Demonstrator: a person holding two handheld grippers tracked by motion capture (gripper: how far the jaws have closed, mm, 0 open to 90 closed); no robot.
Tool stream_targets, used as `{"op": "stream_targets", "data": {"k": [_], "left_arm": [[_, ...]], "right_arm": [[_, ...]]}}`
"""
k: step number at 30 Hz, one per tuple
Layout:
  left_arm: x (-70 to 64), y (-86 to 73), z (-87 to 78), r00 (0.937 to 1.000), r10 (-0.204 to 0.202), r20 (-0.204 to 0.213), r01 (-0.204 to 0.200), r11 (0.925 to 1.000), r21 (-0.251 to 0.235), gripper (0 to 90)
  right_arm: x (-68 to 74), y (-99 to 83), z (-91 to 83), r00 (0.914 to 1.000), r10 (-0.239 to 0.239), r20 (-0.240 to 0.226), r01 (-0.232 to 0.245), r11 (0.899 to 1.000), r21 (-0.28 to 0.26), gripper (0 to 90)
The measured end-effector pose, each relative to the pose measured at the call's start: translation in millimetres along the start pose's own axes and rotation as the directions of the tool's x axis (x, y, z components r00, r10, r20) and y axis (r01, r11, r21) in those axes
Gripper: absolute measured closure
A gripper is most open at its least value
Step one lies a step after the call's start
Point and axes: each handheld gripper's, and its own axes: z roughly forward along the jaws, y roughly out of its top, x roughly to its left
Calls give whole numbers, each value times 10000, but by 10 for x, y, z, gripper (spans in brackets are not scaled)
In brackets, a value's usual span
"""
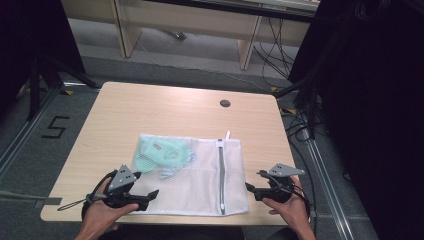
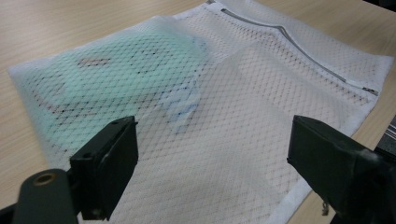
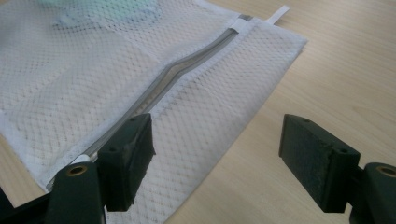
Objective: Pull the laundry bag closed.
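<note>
**A:** where's the white mesh laundry bag [image 1: 200, 175] sitting? looks flat on the wooden table [image 1: 150, 110], near the person's edge; the mint-green garment [image 1: 162, 152] is tucked inside at the far-left corner; the grey zipper [image 1: 220, 175] runs front to back near the bag's right side.

**B:** yep; and the left gripper [image 1: 152, 194] has its jaws spread wide, hovering over the bag's near-left part; nothing between them, can't tell if a tip brushes the mesh.

**A:** right gripper [image 1: 248, 187]?

**B:** also wide open, empty; in the right gripper view one jaw sits over the mesh by the zipper, the other over bare table just beside the bag's right edge.
</note>
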Motion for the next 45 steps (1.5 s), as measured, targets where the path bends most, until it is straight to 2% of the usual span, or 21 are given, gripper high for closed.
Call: {"op": "stream_targets", "data": {"k": [2, 5, 9, 10, 11, 13, 19, 20, 21, 23, 25, 26, 30, 31, 34, 37, 38, 40, 43, 44, 45], "left_arm": [[-2, 2, 2, 10000, 73, 65, -73, 10000, -25, 161], [-15, 2, -2, 9999, 56, 103, -56, 10000, 3, 162], [-29, 1, 16, 9997, 67, 253, -67, 10000, -9, 160], [-33, 2, 18, 9996, 63, 285, -63, 10000, 2, 158], [-39, 3, 22, 9995, 29, 310, -27, 10000, -42, 157], [-33, 7, 18, 9990, 271, 344, -276, 9995, 135, 156], [-87, 9, 55, 9986, 123, 512, -120, 9999, -65, 154], [-94, 12, 64, 9986, 211, 485, -204, 9997, -146, 154], [-83, 22, 63, 9976, 474, 510, -476, 9989, 30, 154], [-117, 27, 100, 9982, 202, 562, -197, 9998, -89, 158], [-133, 38, 138, 9966, 430, 696, -426, 9991, -65, 158], [-145, 37, 153, 9964, 420, 737, -417, 9991, -46, 158], [-200, 32, 188, 9958, 351, 843, -355, 9994, 38, 159], [-189, 36, 186, 9938, 573, 950, -588, 9982, 139, 159], [-227, 42, 217, 9931, 463, 1074, -470, 9989, 41, 161], [-264, 52, 245, 9902, 745, 1180, -760, 9971, 77, 164], [-289, 48, 265, 9906, 621, 1218, -639, 9979, 106, 165], [-317, 62, 316, 9861, 954, 1363, -980, 9951, 123, 167], [-401, 69, 401, 9813, 1001, 1644, -1038, 9945, 144, 173], [-430, 69, 425, 9787, 1086, 1741, -1142, 9932, 224, 176], [-459, 67, 446, 9771, 1172, 1775, -1241, 9919, 281, 176]], "right_arm": [[-10, 3, -5, 9996, -260, -87, 261, 9996, 103, 285], [19, 1, 19, 9996, -192, -224, 197, 9996, 196, 286], [31, 11, 32, 9974, -593, -417, 600, 9981, 146, 309], [57, 11, 30, 9979, -422, -492, 434, 9988, 242, 309], [55, 14, 35, 9971, -560, -522, 575, 9980, 269, 310], [70, 15, 43, 9968, -596, -536, 612, 9977, 281, 313], [117, 45, 52, 9903, -1085, -865, 1106, 9936, 206, 336], [146, 50, 58, 9902, -985, -992, 1016, 9945, 262, 336], [148, 58, 72, 9876, -1239, -964, 1261, 9919, 172, 342], [179, 72, 83, 9827, -1471, -1126, 1505, 9884, 220, 364], [204, 89, 96, 9796, -1552, -1278, 1604, 9866, 312, 377], [237, 91, 108, 9812, -1368, -1360, 1427, 9892, 347, 379], [278, 129, 162, 9712, -1721, -1650, 1823, 9820, 489, 389], [294, 135, 178, 9698, -1790, -1654, 1894, 9807, 490, 389], [348, 148, 217, 9631, -1911, -1895, 2079, 9754, 730, 409], [379, 160, 263, 9503, -2169, -2232, 2411, 9666, 873, 432], [407, 154, 286, 9487, -2184, -2286, 2430, 9663, 854, 438], [443, 145, 326, 9442, -2173, -2476, 2473, 9640, 972, 454], [458, 160, 344, 9257, -2495, -2844, 2950, 9467, 1295, 493], [486, 140, 369, 9275, -2419, -2849, 2827, 9527, 1114, 509], [478, 154, 354, 9187, -2540, -3025, 3062, 9417, 1392, 526]]}}
